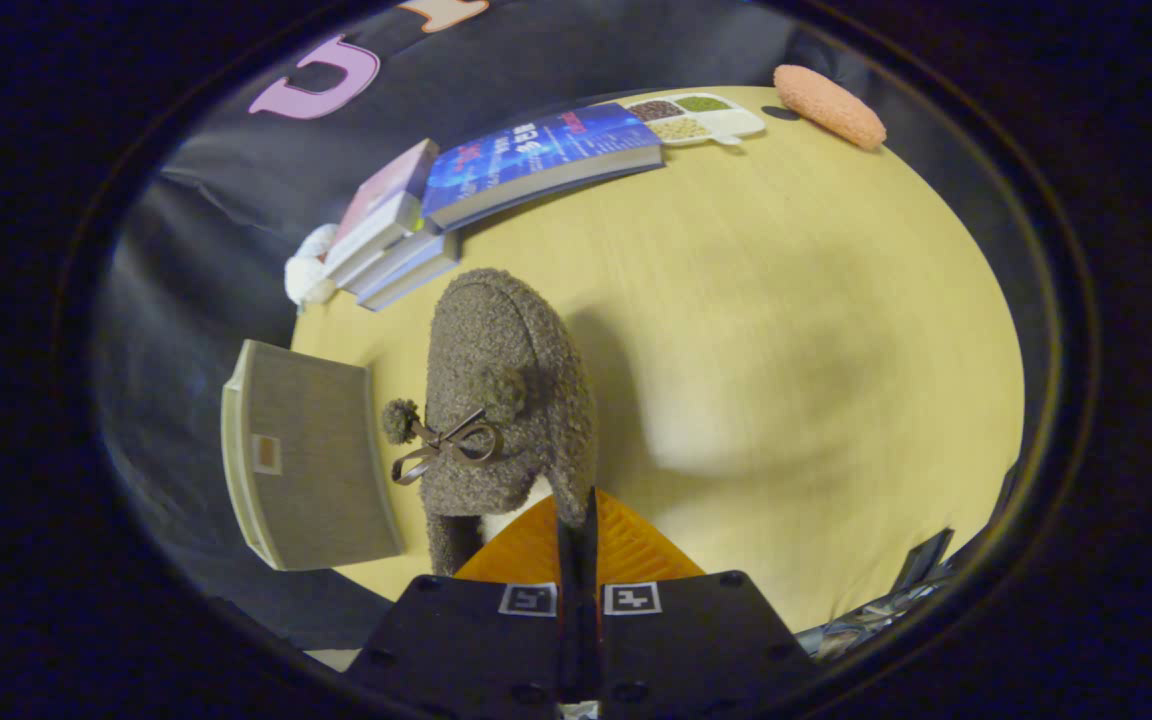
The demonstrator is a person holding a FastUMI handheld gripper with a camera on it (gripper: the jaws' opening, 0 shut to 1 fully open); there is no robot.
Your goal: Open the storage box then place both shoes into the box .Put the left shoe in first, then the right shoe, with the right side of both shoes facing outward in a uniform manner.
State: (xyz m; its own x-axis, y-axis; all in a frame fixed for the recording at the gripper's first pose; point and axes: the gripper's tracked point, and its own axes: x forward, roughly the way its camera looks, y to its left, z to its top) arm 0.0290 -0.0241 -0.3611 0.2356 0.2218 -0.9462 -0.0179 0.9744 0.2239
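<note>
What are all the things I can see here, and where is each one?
Shoe: one, fuzzy grey-brown with a bow, its rim pinched between the fingers.
Storage box: one, grey, beside the shoe at the table edge.
Books: a few, one with a blue cover, beyond the shoe.
Divided tray: one, white, holding grains, past the books.
Sponge: one, orange-pink, at the far table edge.
White cloth: one, beside the books.
Table: one, yellow wood.
Gripper: one, shut on the shoe.

Fuzzy grey-brown slipper (501, 390) with a dark ribbon bow (448, 445) and pompom; grey woven fabric storage box (311, 455), left; pale yellow wood-grain table (786, 330); glossy blue book (546, 155), far; orange-pink oval sponge (829, 105), far right.
</note>
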